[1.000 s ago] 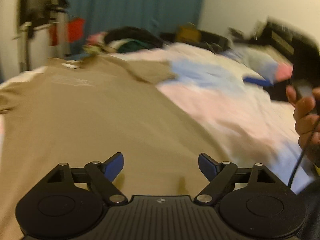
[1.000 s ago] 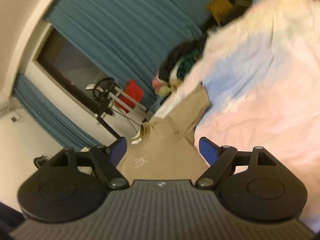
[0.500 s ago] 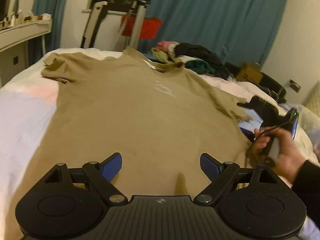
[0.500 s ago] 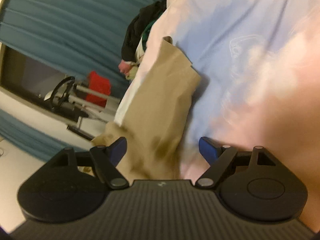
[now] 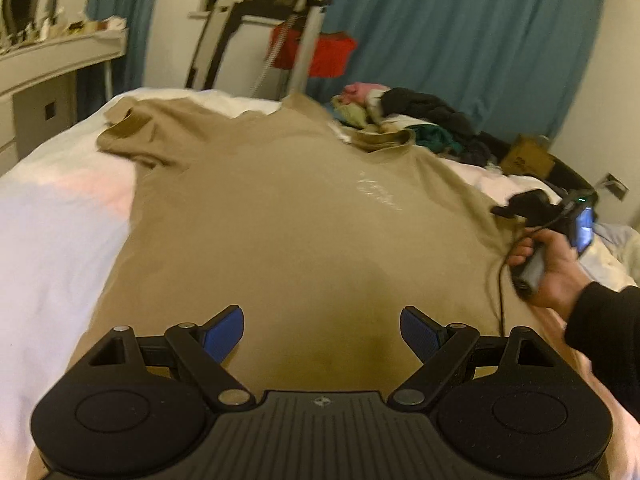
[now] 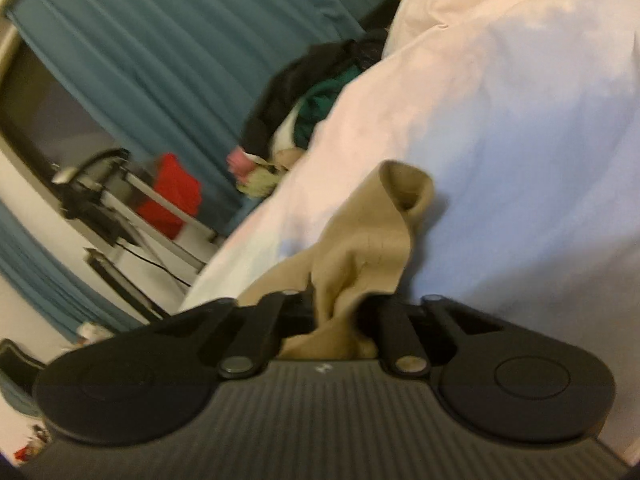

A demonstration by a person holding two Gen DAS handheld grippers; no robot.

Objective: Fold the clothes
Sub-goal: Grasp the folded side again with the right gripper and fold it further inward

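Your left gripper [image 5: 322,330] hovers spread wide over the tan cotton T-shirt [image 5: 280,216] lying flat on the white-pink bedsheet [image 5: 52,240]. Your right gripper [image 6: 336,312] pinches its bunched sleeve.

- The tan t-shirt [image 5: 280,216] carries a pale white print on its chest, ahead of the left gripper's blue fingers [image 5: 224,330] and off to their right; the marks are blurred and cannot be read.
- A small white emblem sits on the ribbed black body of the left gripper [image 5: 321,326], just behind the fingers; it is a sign only, with no letters.
- A like emblem sits on the right gripper [image 6: 336,312], behind its fingers; blurred, no letters can be made out.
- The cardboard box [image 5: 528,156], far ahead and to the right of the left fingers, shows dark marks too small to read.
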